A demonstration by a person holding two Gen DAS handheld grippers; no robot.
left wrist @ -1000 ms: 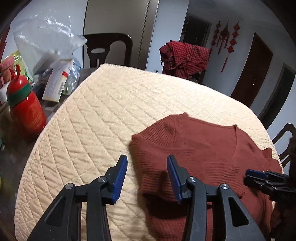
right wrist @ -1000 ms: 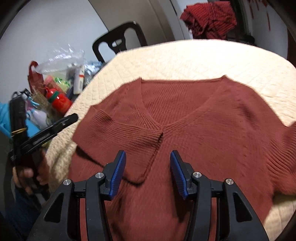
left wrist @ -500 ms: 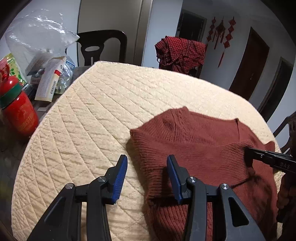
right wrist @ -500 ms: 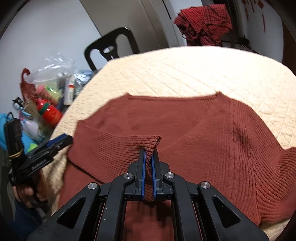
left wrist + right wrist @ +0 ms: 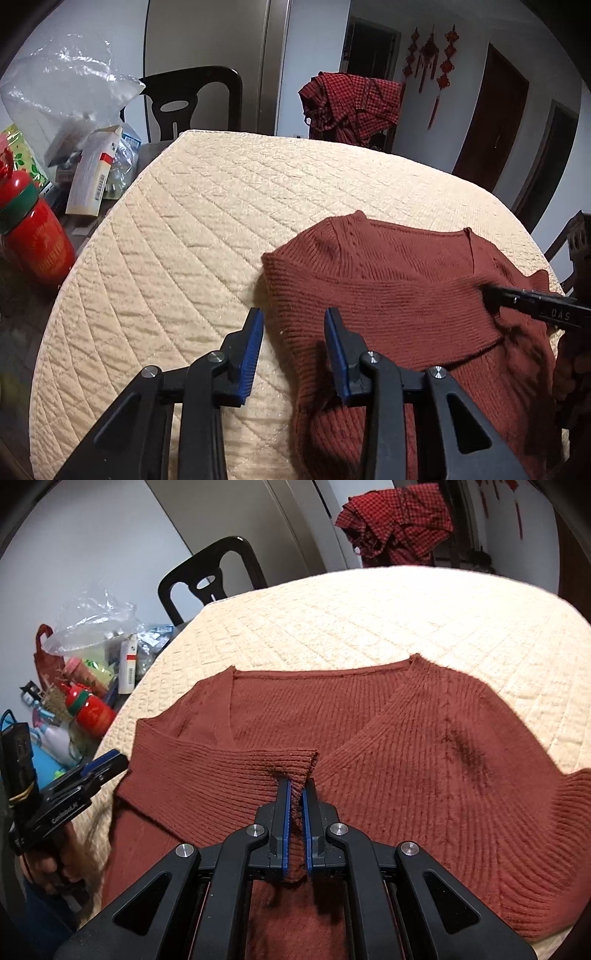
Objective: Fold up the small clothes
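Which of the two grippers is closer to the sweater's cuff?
Right. The right gripper is clamped on the cuff; the left gripper hangs open over the sweater's edge.

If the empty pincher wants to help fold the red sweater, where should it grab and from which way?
Probably the folded left edge of the red sweater, coming in low from the left over the quilt. That edge lies flat right before the open left gripper. The right gripper pinches the sleeve cuff already.

The sweater (image 5: 369,775) lies on the quilted table (image 5: 203,221), with a chair (image 5: 192,107) behind and bottle (image 5: 33,236) left.
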